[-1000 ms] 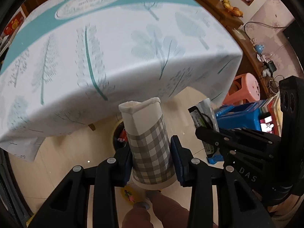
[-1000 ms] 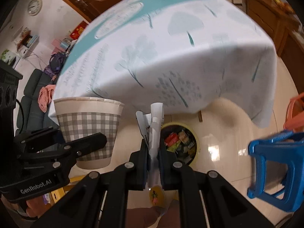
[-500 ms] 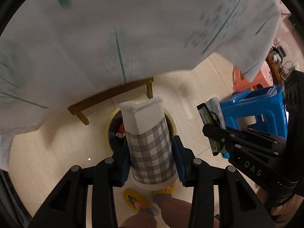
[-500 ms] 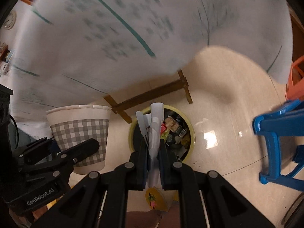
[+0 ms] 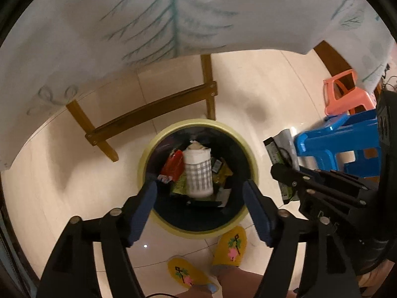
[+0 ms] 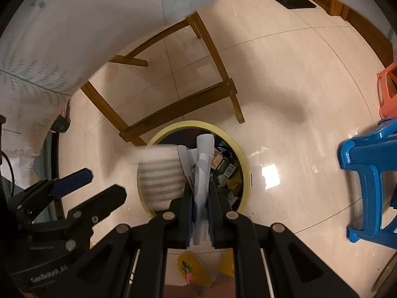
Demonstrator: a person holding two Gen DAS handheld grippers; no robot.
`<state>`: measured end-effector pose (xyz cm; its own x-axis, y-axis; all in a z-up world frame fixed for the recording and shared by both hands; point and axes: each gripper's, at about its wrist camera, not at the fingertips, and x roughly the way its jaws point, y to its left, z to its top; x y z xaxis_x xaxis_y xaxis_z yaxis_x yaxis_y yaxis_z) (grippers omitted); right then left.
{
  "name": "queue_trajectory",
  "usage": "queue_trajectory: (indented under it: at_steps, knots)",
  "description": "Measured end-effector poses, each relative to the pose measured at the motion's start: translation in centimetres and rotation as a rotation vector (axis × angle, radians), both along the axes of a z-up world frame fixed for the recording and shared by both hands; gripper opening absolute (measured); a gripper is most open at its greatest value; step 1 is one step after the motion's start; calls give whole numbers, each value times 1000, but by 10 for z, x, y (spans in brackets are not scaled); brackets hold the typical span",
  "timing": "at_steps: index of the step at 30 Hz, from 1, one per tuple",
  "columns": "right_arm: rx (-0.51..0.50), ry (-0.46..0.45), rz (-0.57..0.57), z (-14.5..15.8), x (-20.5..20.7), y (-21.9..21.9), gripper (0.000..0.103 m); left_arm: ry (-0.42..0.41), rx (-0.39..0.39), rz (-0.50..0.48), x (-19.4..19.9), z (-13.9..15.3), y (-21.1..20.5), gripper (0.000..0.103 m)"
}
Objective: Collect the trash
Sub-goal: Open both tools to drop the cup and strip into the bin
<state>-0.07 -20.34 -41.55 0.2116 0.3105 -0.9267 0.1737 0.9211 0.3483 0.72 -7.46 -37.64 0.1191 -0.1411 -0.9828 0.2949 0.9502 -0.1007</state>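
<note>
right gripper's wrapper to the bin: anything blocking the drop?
Nothing visible. The right gripper holds the wrapper directly over the open yellow-rimmed bin. The checked paper cup, released by the open left gripper, is over the same opening, just to the left.

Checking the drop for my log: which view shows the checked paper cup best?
The left wrist view: the checked paper cup appears sharp between the open left gripper's fingers, over the trash bin. The right wrist view shows it only as a motion-blurred smear, partly behind the wrapper.
</note>
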Motion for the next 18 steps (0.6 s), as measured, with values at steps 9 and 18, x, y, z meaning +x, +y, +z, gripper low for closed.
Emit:
queue_trajectory:
  at_steps: [9,18]
  knots:
    - [0,3,46,-6,10,22,15,-49,10,111,-4,6,38,91]
    - [7,-16,48,6,25,34,48,-89,-5,163,-10,24,59,100]
